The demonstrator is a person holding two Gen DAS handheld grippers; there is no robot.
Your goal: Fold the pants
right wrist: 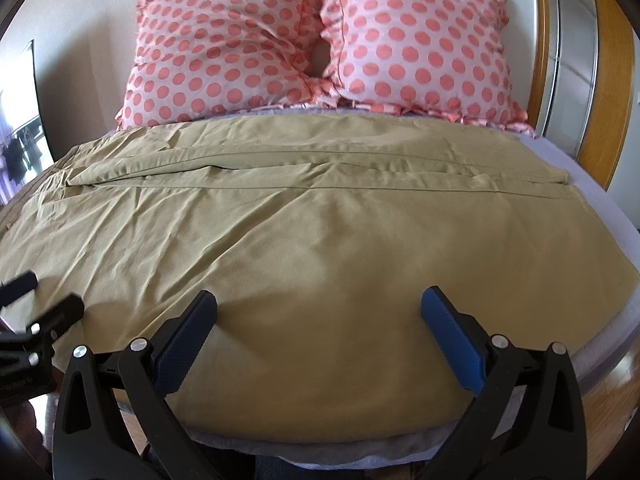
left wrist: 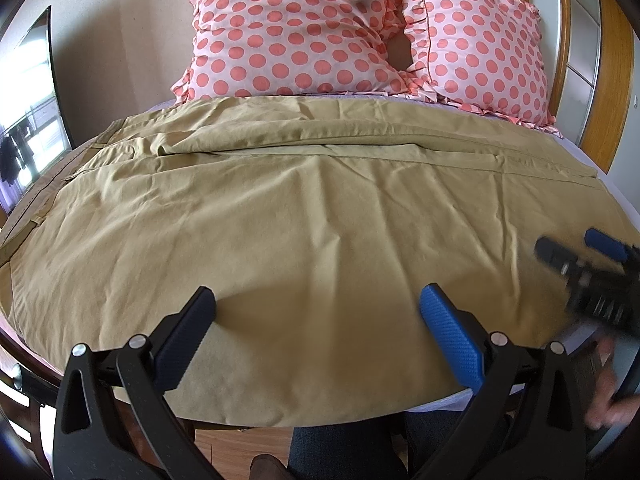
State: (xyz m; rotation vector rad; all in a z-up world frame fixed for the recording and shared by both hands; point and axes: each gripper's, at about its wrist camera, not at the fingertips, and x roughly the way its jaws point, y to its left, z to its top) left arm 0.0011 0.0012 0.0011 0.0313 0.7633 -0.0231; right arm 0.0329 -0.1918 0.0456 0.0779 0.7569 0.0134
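Note:
Khaki pants [left wrist: 304, 216] lie spread flat across the bed, waistband at the left, leg hems at the right; they also show in the right wrist view [right wrist: 320, 232]. One leg lies behind the other, with a long seam between them. My left gripper [left wrist: 316, 300] is open and empty, just above the near edge of the near leg. My right gripper [right wrist: 320, 300] is open and empty over the same near edge, farther right. The right gripper shows blurred at the right of the left wrist view [left wrist: 576, 256].
Two pink polka-dot pillows [left wrist: 288, 32] [right wrist: 416, 40] lean at the head of the bed. A wooden headboard [right wrist: 612, 80] curves at the right. The lavender sheet [right wrist: 560, 152] shows beyond the hems. The bed's front edge [left wrist: 360, 416] lies just below the grippers.

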